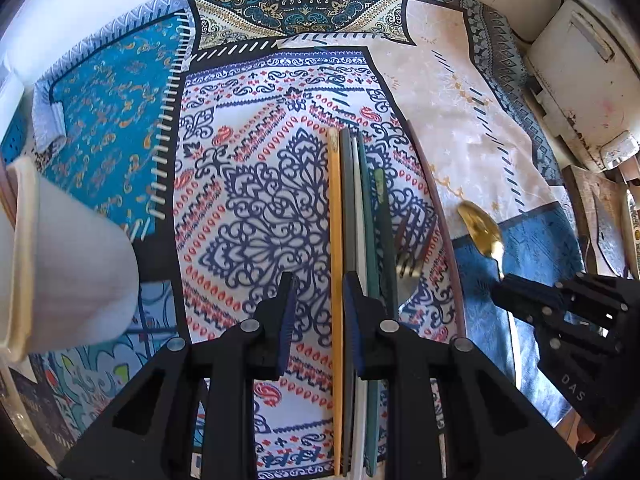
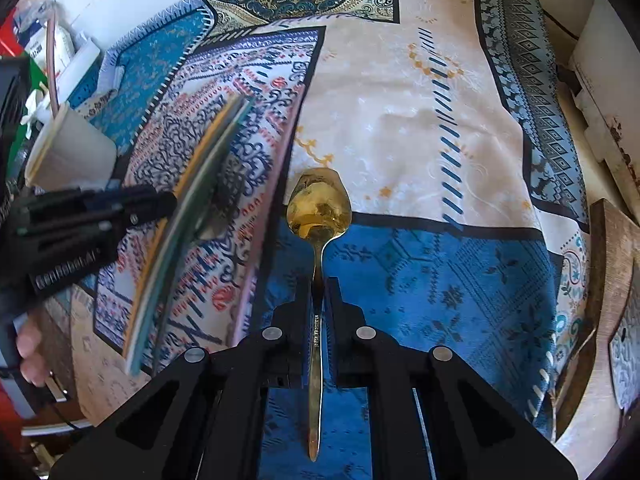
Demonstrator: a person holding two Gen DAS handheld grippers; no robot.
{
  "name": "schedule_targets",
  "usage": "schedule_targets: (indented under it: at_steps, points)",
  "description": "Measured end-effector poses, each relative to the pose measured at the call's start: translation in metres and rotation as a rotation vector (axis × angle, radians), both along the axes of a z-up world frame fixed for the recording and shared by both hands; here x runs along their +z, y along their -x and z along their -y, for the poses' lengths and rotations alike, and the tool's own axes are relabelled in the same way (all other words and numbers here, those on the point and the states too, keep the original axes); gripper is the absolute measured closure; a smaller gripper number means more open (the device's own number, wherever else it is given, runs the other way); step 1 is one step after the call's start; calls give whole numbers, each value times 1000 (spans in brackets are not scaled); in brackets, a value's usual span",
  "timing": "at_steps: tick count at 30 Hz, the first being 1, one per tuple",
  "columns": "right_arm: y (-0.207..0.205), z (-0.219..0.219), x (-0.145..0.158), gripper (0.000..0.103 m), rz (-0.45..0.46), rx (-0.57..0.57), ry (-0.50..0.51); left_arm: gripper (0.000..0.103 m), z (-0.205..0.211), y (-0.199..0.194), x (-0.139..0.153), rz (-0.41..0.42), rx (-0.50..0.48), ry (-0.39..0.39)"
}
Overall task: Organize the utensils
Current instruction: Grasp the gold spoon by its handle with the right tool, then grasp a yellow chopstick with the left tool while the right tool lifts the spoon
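Observation:
My right gripper is shut on the handle of a gold spoon, bowl pointing away over the patterned cloth; the spoon also shows in the left wrist view. My left gripper has its jaws apart around a bundle of flat sticks, yellow, grey, white and green, which runs along its right finger; from the right wrist view the bundle is lifted off the cloth. A gold fork lies beside the bundle, partly hidden. A white paper cup stands at the left.
A patchwork patterned cloth covers the table. A wooden board lies at the right edge. White appliance panels stand at the far right. Clutter and bottles sit at the far left beyond the cup.

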State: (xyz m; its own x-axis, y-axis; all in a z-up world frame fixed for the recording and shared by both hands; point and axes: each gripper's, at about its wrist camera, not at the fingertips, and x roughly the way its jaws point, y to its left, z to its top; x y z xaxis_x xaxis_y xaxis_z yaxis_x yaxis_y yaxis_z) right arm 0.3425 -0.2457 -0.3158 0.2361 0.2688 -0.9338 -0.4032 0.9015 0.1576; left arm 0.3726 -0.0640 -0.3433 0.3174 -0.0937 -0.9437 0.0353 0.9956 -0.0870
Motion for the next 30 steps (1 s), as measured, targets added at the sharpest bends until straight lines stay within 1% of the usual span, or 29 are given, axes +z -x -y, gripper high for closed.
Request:
schedule_targets:
  at_steps: [3,6,8,10,11,15,21,23,24,25,27,29,30]
  points:
    - [1,4,0,97,5,17,21,82,0,-6,-1,-13,5,-23]
    - [1,5,1,96,9,33,26,83,1,-13,-5,-33,-8,-28]
    - [-2,7,2,91,5,37,17,83,4,-15,-6,-36,-26,-41]
    - [-5,5,1,78,11,36,15,83,7,-18,-7,-40,-45,-57]
    - [-8,5,2,76,15,35,17,83,10,-20,-8,-43,-54,-62]
    - [-16,-1,-1,76,17,39,33,83,28,-30,-11,-63,-104,-111]
    - [-19,-17,-3,74,63,75,91,84,39,-42,-13,-93,-147,-111]
    - [-21,-23,-3,75,76,83,109,87,38,-44,-12,-97,-149,-105]
    - [-22,-29,-4,75,78,81,110,94,40,-46,-13,-97,-149,-103]
    - [-24,-33,-5,75,77,77,109,99,41,-50,-13,-97,-148,-100]
    - [-27,-33,-5,77,72,68,102,99,37,-55,-12,-105,-148,-68]
    - [-31,-31,-4,97,56,58,94,99,31,-57,-8,-108,-145,-57]
    - [-34,-33,-5,99,41,51,77,99,31,-58,-9,-111,-145,-53]
